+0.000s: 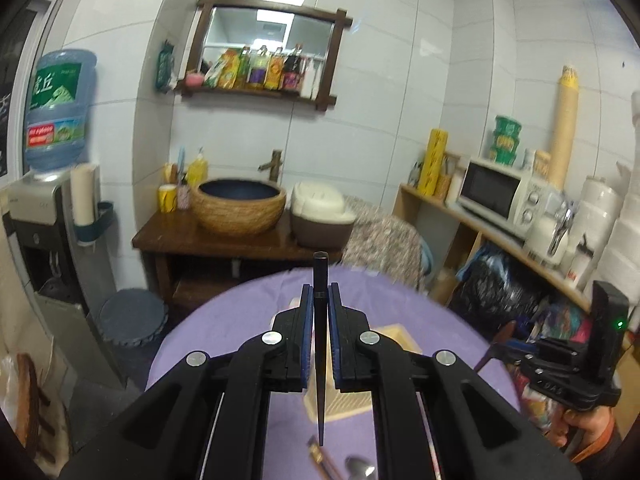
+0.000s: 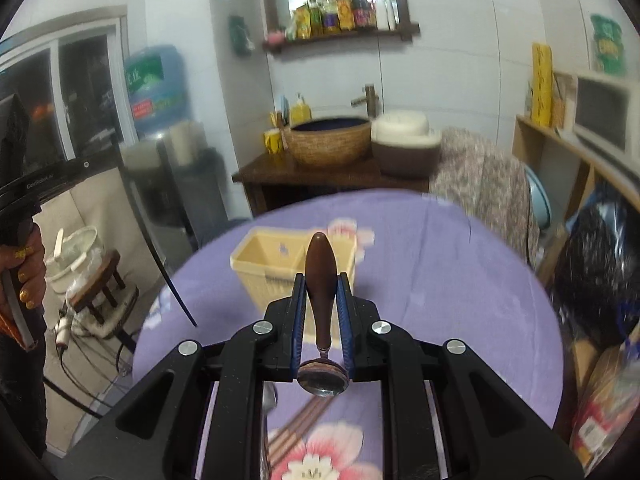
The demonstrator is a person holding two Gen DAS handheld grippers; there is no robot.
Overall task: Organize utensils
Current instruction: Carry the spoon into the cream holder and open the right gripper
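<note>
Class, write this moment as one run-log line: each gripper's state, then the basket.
left gripper: shut on dark chopstick | right gripper: shut on brown-handled spoon | cream basket: on purple tablecloth, ahead of both

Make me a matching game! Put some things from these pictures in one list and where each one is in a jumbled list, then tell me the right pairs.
Things:
1. black chopstick
2. spoon with the brown handle
3. yellow basket
4. bottles

Places:
A. standing on the purple tablecloth
B. squeezed in the right tongs
C. on the wooden wall shelf by the mirror
D. squeezed in the left tongs

Pairs: 1-D, 2-B, 3-A, 4-C
</note>
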